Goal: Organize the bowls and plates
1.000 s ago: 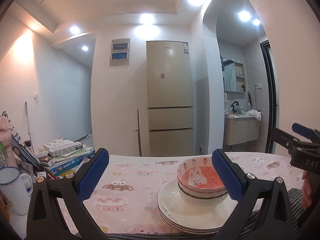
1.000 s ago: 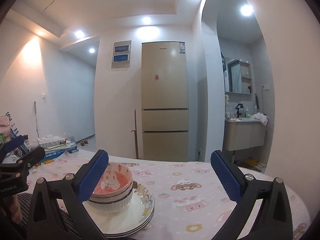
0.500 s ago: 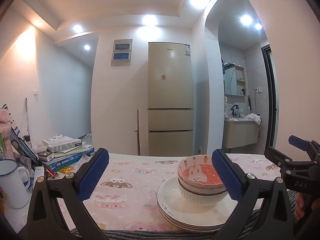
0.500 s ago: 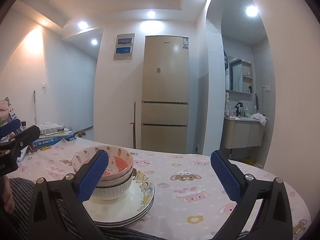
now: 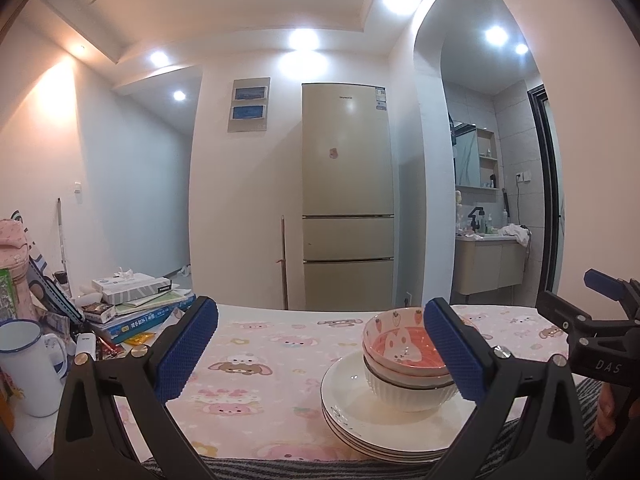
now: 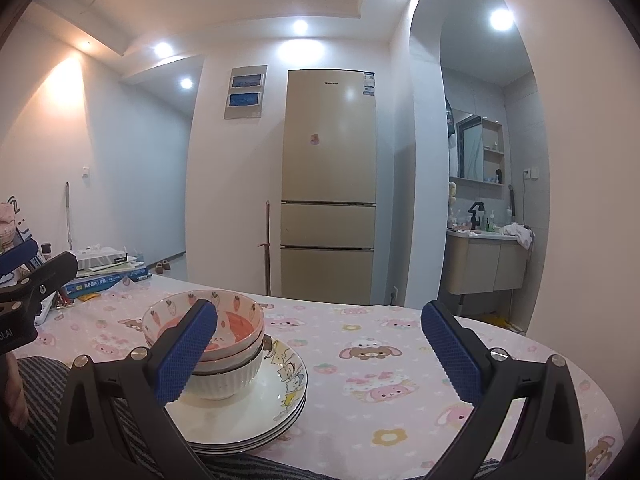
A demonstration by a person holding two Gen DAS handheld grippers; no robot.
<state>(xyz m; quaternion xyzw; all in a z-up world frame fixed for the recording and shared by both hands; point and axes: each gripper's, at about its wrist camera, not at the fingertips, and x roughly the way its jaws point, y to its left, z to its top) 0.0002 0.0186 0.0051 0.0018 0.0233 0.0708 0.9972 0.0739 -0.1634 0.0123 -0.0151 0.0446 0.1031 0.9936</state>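
Observation:
A stack of white plates (image 5: 360,420) sits near the table's front edge. On it rest two nested bowls, a pink rabbit-print bowl (image 5: 400,344) inside a white ribbed bowl (image 5: 404,396). My left gripper (image 5: 320,320) is open and empty, and its right finger overlaps the bowls in the left wrist view. In the right wrist view the plates (image 6: 280,392), the pink bowl (image 6: 236,320) and the ribbed bowl (image 6: 228,380) lie low on the left, behind the left finger of my open, empty right gripper (image 6: 320,324). Each gripper flanks the stack: the right gripper (image 5: 592,320) and the left gripper (image 6: 28,276).
The pink cartoon tablecloth (image 6: 380,360) covers a rounded table. At its left end stand a white mug (image 5: 24,364) and a pile of books with a tissue box (image 5: 132,300). A striped cloth (image 5: 280,468) lies along the front edge. A fridge (image 5: 348,200) stands behind.
The right gripper has drawn closer to the stack, so the bowls look larger and nearer its left finger. The left gripper's view has shifted only slightly. The plates and bowls have not moved.

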